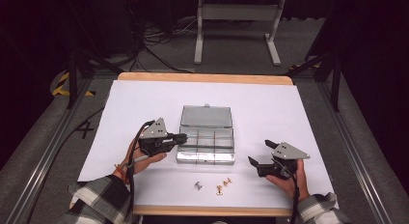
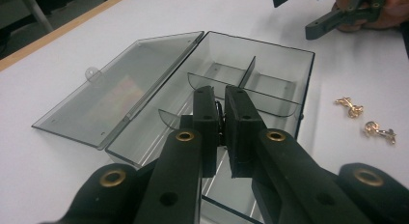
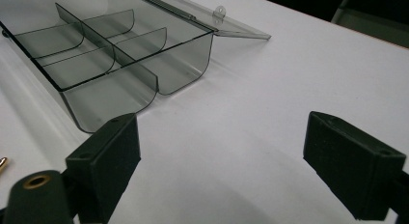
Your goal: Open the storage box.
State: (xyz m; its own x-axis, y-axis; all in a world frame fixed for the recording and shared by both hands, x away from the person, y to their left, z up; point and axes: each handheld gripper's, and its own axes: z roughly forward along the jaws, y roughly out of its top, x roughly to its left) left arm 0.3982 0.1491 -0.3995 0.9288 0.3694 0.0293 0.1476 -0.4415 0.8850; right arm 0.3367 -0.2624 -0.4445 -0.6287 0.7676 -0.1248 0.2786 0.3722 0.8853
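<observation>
A clear smoky plastic box (image 1: pixel 206 157) with several divided compartments lies open mid-table, its lid (image 1: pixel 206 116) flat behind it. My left gripper (image 1: pixel 183 137) hangs over the box's left end. In the left gripper view its jaws (image 2: pixel 220 91) are nearly together over a compartment (image 2: pixel 270 84), pinching a small dark metal piece (image 2: pixel 220 119). My right gripper (image 1: pixel 259 152) hovers to the right of the box, open and empty; its own view shows its pads (image 3: pixel 111 151) wide apart over bare white table, with the box (image 3: pixel 115 55) ahead to the left.
Two small gold fittings (image 1: pixel 223 185) and a silver one (image 1: pixel 198 186) lie on the white sheet (image 1: pixel 144 103) in front of the box; the gold ones (image 2: pixel 349 107) show in the left gripper view too. The table's wooden edge (image 1: pixel 205 78) runs along the far side.
</observation>
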